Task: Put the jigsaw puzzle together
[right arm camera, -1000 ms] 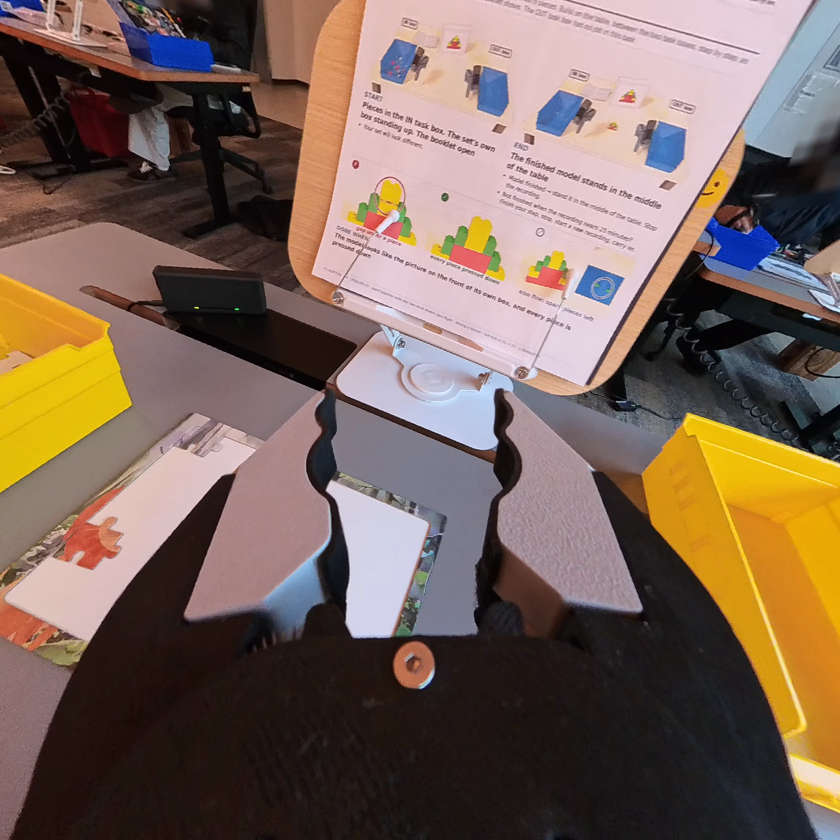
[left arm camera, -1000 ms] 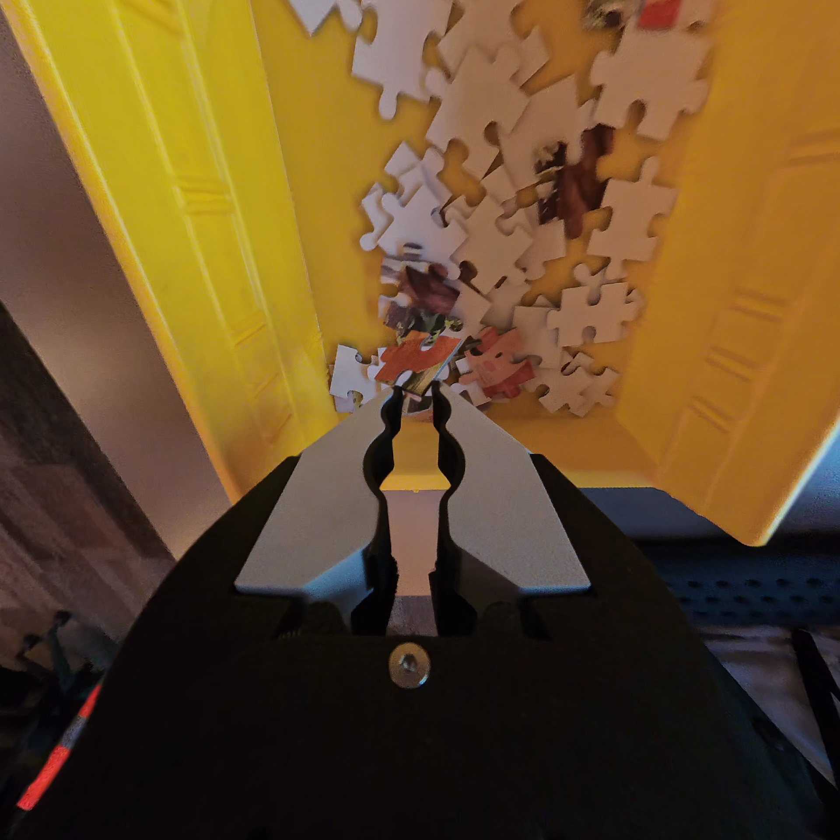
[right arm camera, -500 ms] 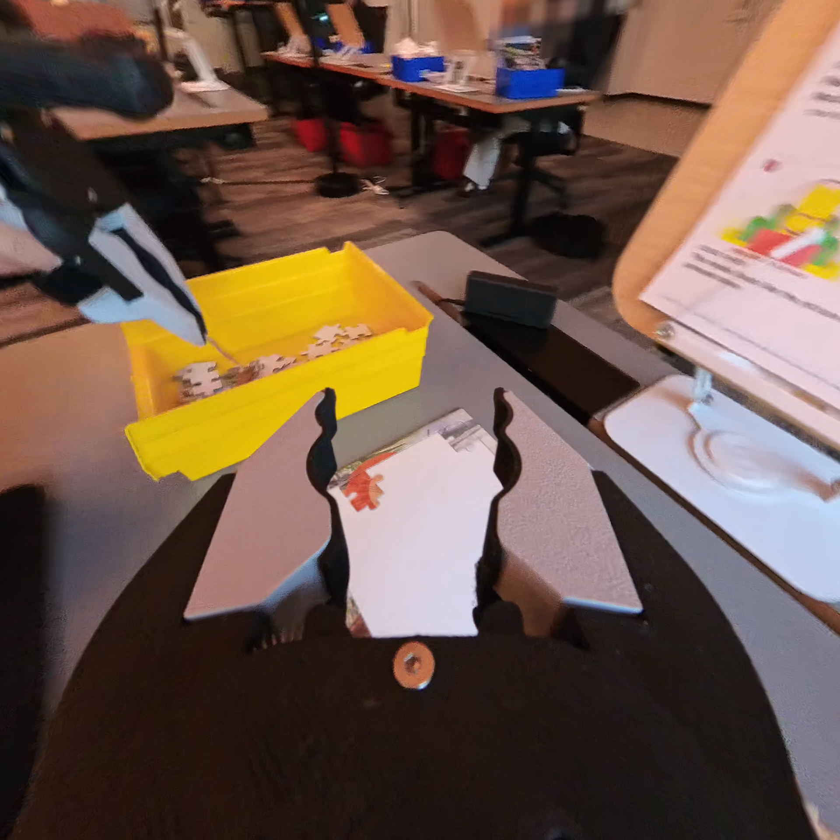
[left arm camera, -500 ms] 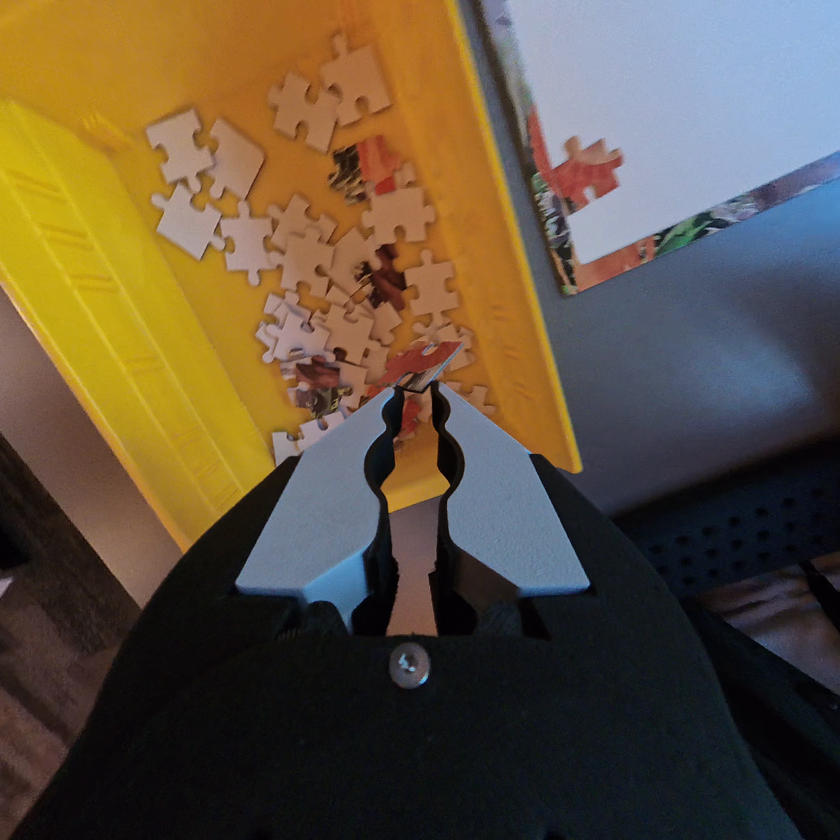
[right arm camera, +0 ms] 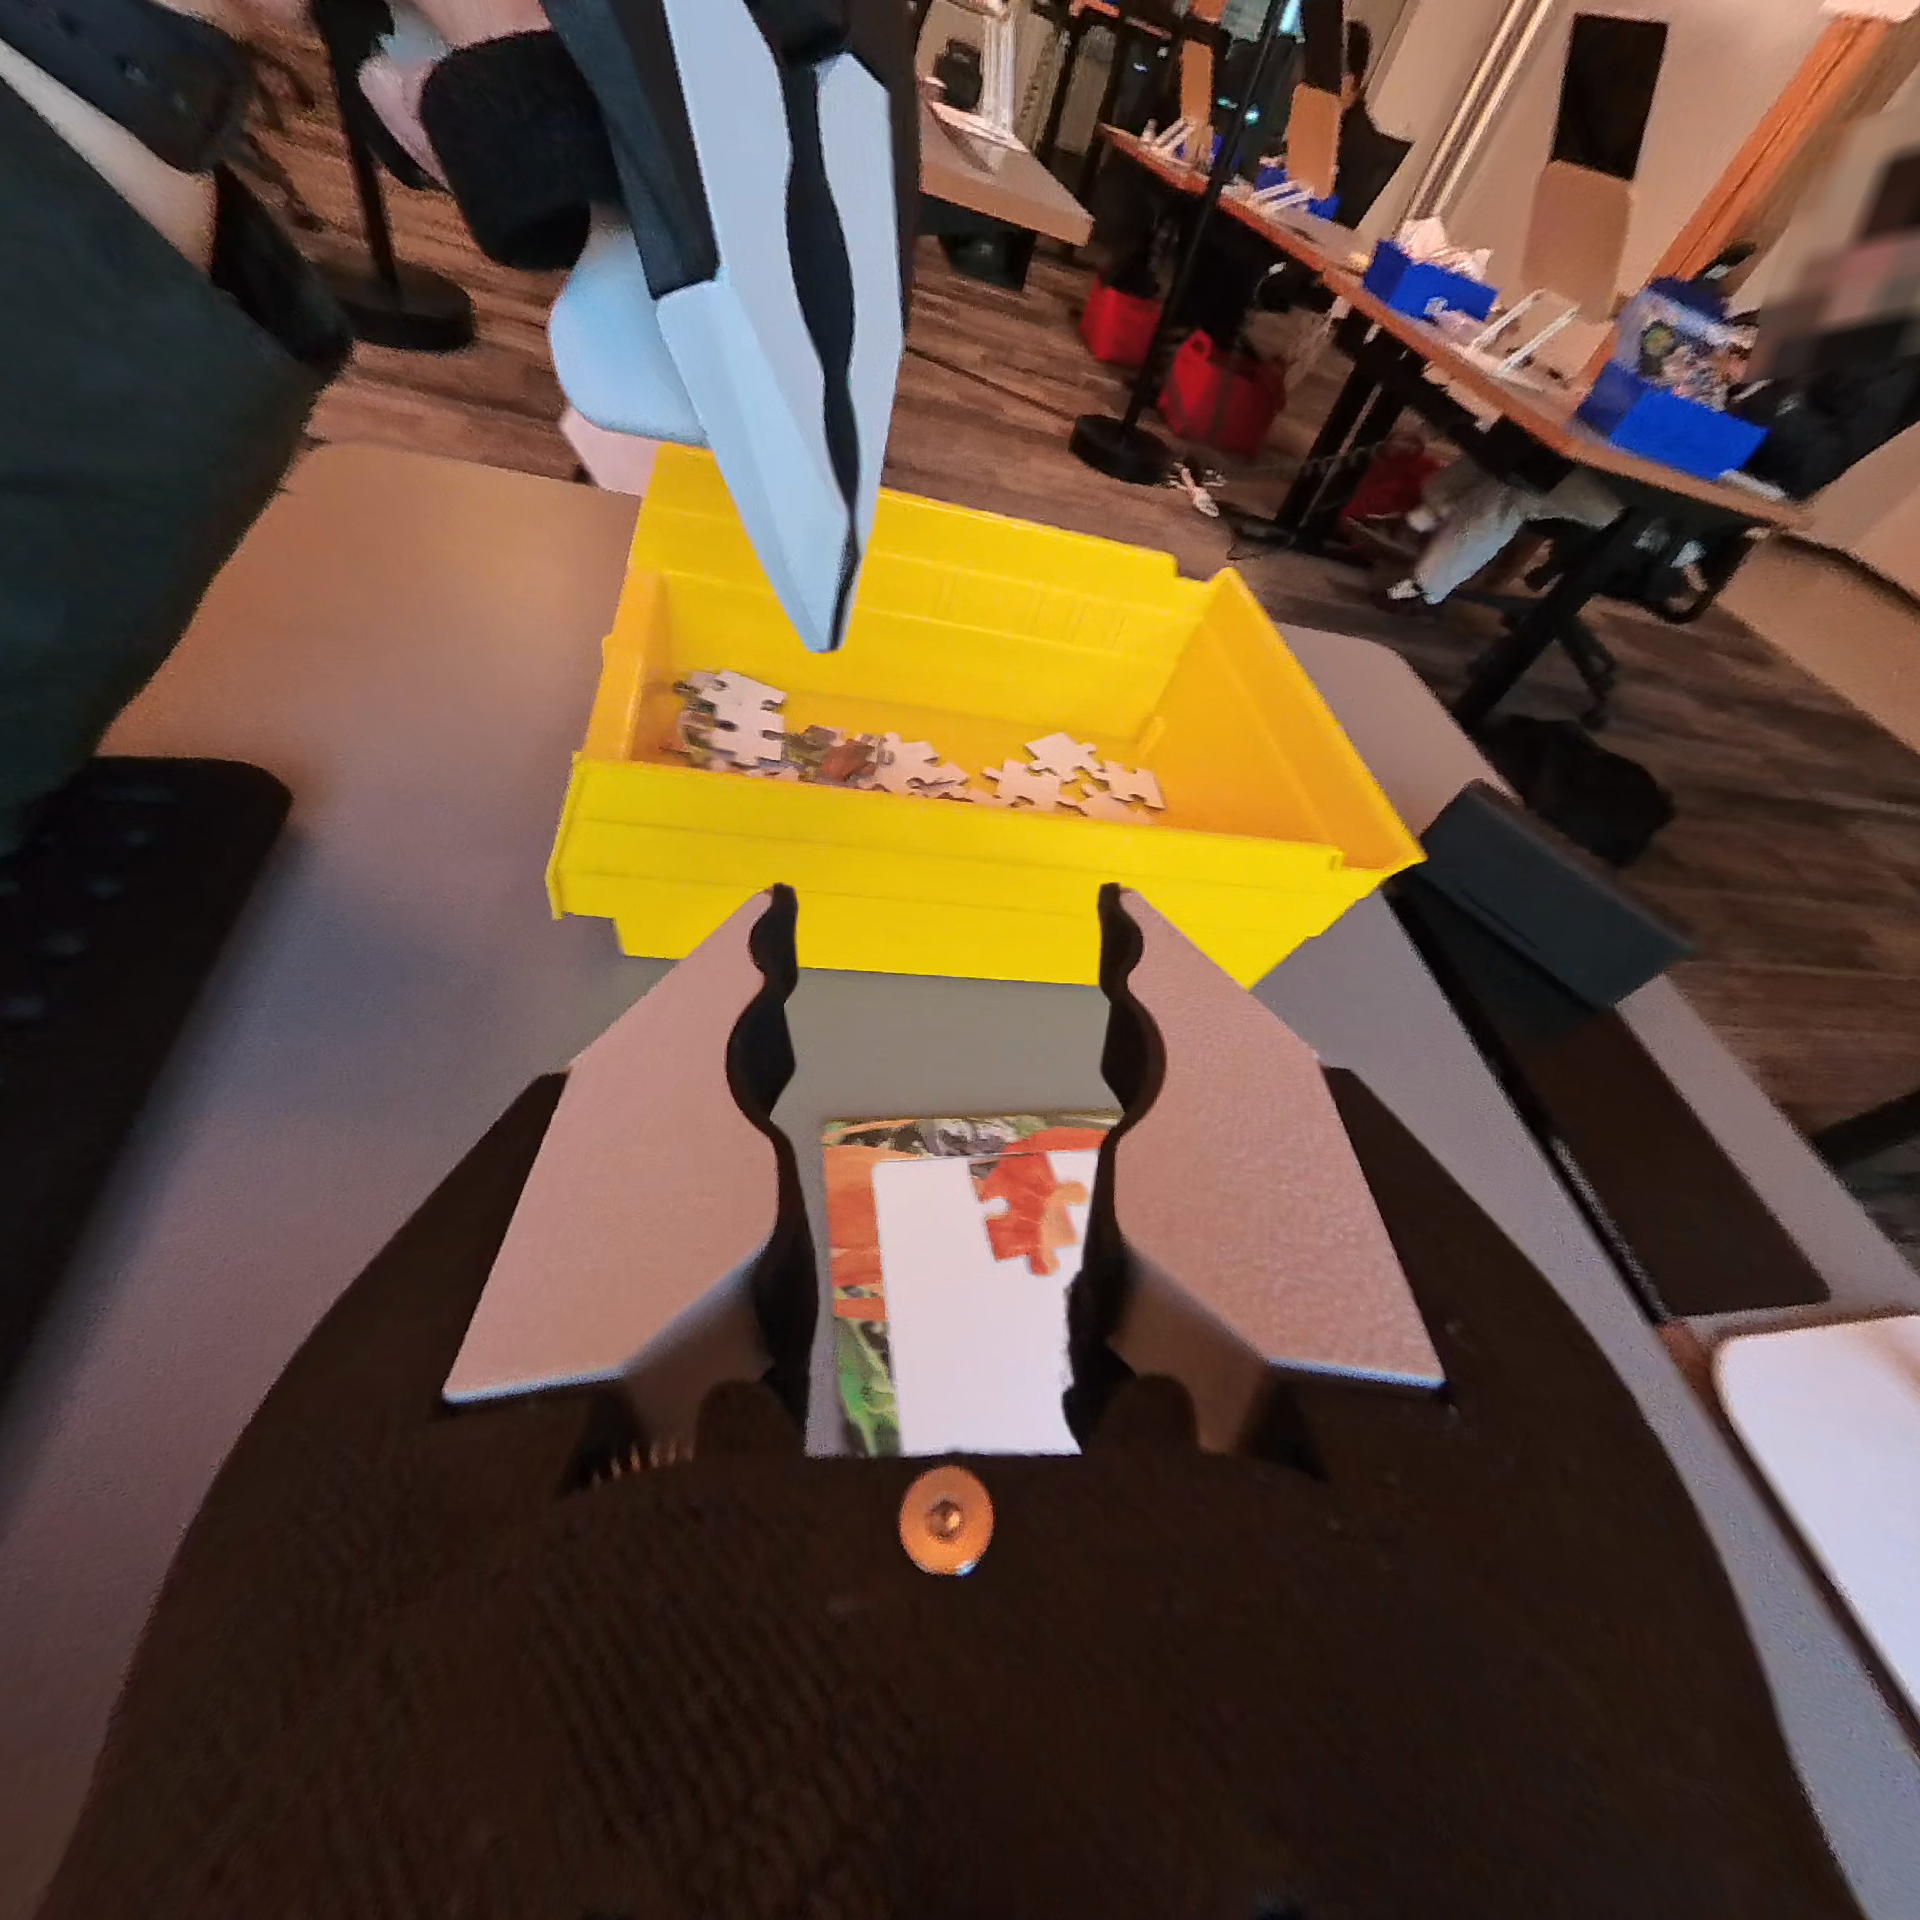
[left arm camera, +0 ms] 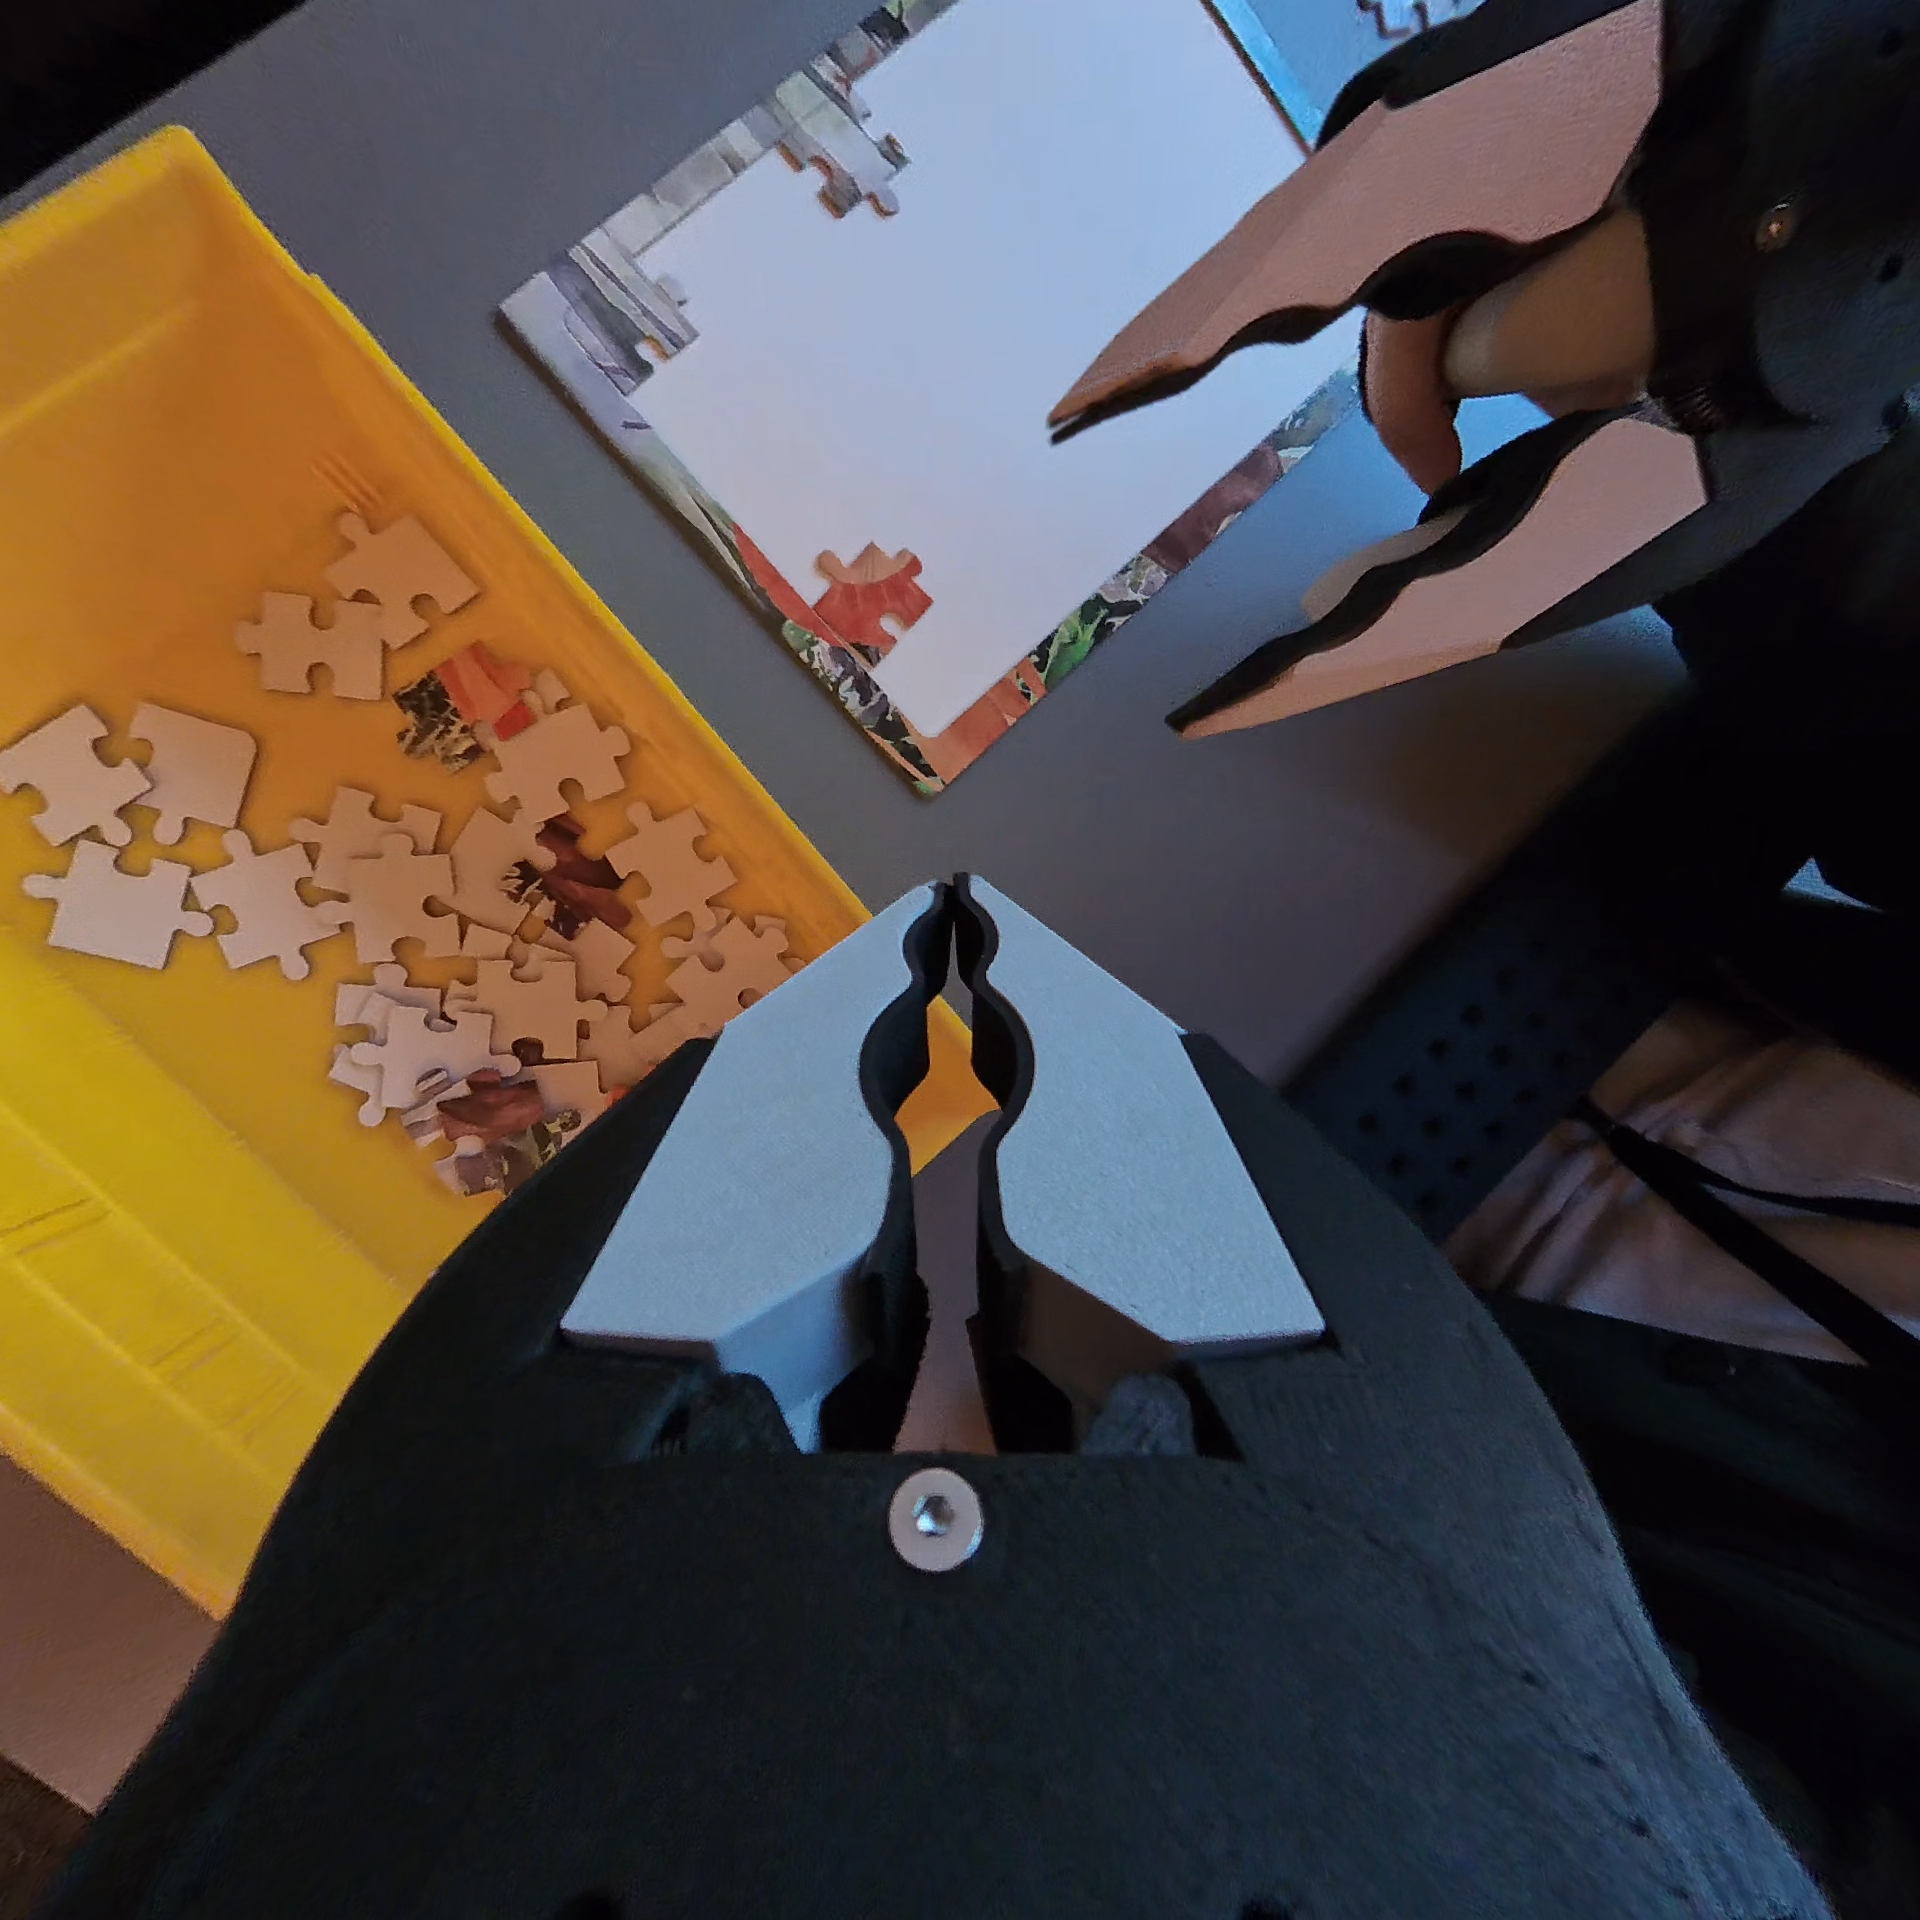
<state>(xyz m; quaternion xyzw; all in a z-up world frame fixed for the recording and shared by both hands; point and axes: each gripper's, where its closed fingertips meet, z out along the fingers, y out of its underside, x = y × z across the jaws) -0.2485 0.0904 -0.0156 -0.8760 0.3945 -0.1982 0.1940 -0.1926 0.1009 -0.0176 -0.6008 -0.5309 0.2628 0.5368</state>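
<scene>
The puzzle board (left arm camera: pixel 935 364) lies flat on the grey table, white inside with a picture border. An orange piece (left arm camera: pixel 873 597) sits in it near one corner and a pale piece (left arm camera: pixel 852 166) at the far edge. A yellow bin (left arm camera: pixel 156 416) to the left holds several loose pieces (left arm camera: pixel 416 883), mostly face down. My left gripper (left arm camera: pixel 954 883) is shut above the bin's near corner; no piece shows between its tips. My right gripper (right arm camera: pixel 943 904) is open and empty over the board (right arm camera: pixel 966 1330), facing the bin (right arm camera: pixel 935 894). It also shows in the left wrist view (left arm camera: pixel 1112 571).
A black box (right arm camera: pixel 1527 925) stands on the table to the right of the bin. A white stand base (right arm camera: pixel 1839 1455) is at the right edge. A black perforated mat (left arm camera: pixel 1507 1039) lies at the table's near side. Other work tables stand behind. About 7 centimetres separates my left fingertips from my right.
My left gripper rose out of the bin and swung toward the board; the orange piece seen at its tips no longer shows. My right gripper turned left to face the bin.
</scene>
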